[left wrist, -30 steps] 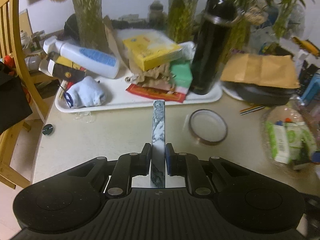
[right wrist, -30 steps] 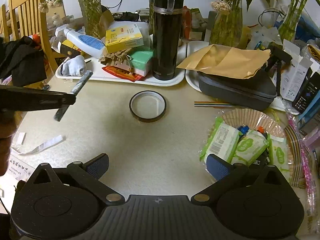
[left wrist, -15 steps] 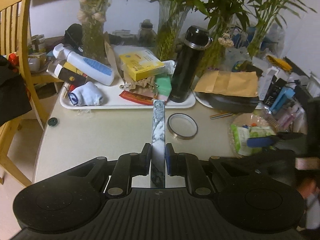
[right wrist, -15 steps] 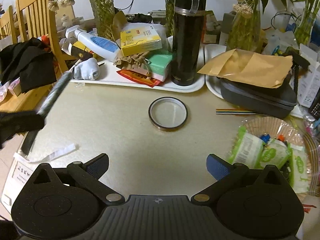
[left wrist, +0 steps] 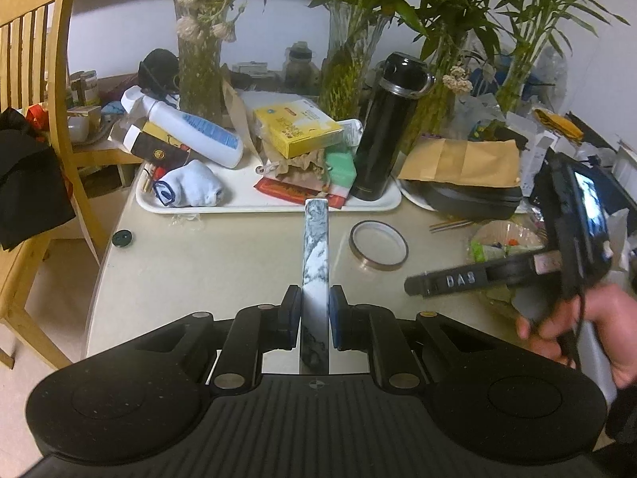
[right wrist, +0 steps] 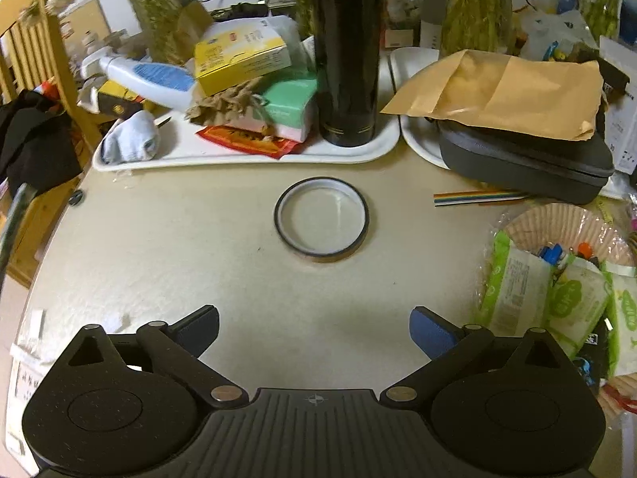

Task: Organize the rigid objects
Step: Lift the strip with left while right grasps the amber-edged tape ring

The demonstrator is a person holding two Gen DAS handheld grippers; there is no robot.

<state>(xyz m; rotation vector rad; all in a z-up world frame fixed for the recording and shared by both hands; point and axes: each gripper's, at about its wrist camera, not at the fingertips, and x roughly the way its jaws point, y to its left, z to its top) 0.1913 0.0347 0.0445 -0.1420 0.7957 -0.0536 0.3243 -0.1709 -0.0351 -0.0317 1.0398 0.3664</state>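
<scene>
The left hand-held gripper (left wrist: pixel 314 310) is squeezed tight on a long stone bar (left wrist: pixel 315 247) with white and grey swirls. The bar sticks straight out in front, up in the air above the bench (left wrist: pixel 207 263). Its far tip lines up with the front rim of the white tray (left wrist: pixel 247 203), but it is hard to tell if they touch.

The right hand-held gripper (right wrist: pixel 314 328) has its two fingers spread wide apart and holds nothing. It hangs over the bare bench, and a roll of tape (right wrist: pixel 321 219) lies flat on the bench ahead of it, between the fingers and the tray. In the left view a hand (left wrist: pixel 585 330) grips the handle of this gripper on the right side.

On the white tray a tall black bottle (right wrist: pixel 345 51) stands upright at the right end. Beside it is a green box (right wrist: pixel 288 105) with a yellow box (right wrist: pixel 243 57) stacked higher up. A white bottle (right wrist: pixel 149 79) with a blue label lies on its side. A pale blue sock (right wrist: pixel 131 139) sits at the left end of the tray, and a red packet (right wrist: pixel 247 141) lies at the front.

To the right of the tray, a brown envelope (right wrist: pixel 505 93) rests on top of a dark grey case (right wrist: pixel 521 159). A rainbow strip of wires (right wrist: pixel 473 197) lies just in front of the case. Green and white packs of wipes (right wrist: pixel 557 298) sit in a basket at the right edge
</scene>
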